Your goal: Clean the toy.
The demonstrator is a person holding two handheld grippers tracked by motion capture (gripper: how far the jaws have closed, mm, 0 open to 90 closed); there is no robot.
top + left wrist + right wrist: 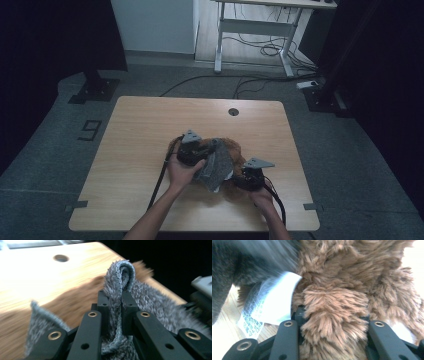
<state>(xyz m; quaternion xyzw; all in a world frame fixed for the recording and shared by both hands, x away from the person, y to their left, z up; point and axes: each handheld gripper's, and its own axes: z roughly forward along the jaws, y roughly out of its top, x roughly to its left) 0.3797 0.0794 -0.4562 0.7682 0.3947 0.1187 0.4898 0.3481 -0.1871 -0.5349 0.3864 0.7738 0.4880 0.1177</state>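
Observation:
A brown furry plush toy [235, 148] lies in the middle of the wooden table [140, 130], partly wrapped in a grey fuzzy cloth [218, 163]. My left gripper [206, 151] sits at the toy's left and is shut on a fold of the grey cloth [120, 272], which loops up between the jaws of the left gripper [115, 300]. My right gripper [236, 180] is at the toy's near right, shut on a thick tuft of brown fur [337, 302] that fills the span of the right gripper [334, 315]. A white printed label [272, 302] hangs beside it.
A round cable hole [233, 111] is near the table's far edge. Beyond the table stand a white desk frame [260, 25] with cables on the floor and two black stand bases [95, 90]. Bare wood lies left of the toy.

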